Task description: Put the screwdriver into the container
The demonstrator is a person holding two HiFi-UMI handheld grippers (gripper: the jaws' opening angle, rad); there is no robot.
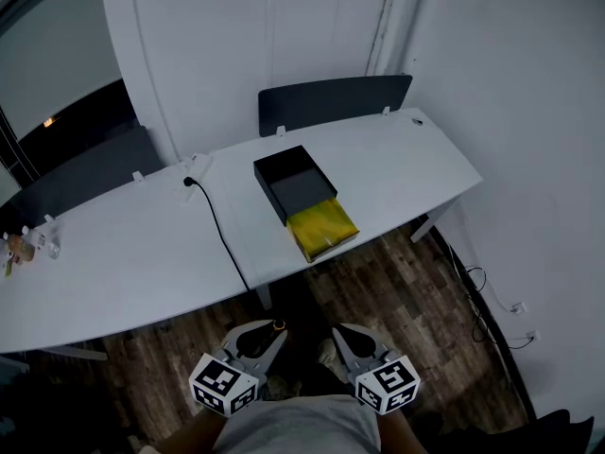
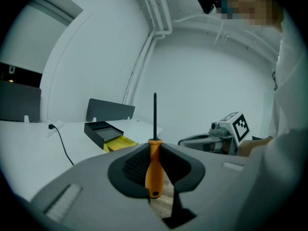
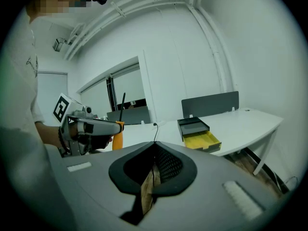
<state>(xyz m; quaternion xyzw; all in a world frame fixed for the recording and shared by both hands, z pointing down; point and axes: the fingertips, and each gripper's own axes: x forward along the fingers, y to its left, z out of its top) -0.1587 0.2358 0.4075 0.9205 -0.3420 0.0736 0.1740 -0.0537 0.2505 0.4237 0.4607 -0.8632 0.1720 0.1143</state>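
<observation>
We see a long white counter (image 1: 142,244) ahead of us. On it sits the container (image 1: 293,183), a black box with a yellow part at its 5 o'clock end. It is at 12 o'clock from our grippers and well apart from them. Our left gripper (image 1: 255,340) is low at 7 o'clock, over the wood floor, and it pinches the screwdriver (image 2: 154,170) by its orange handle. The thin black tip points to 12 o'clock. Our right gripper (image 3: 151,170), at 5 o'clock, has its jaws pressed together with nothing in them.
</observation>
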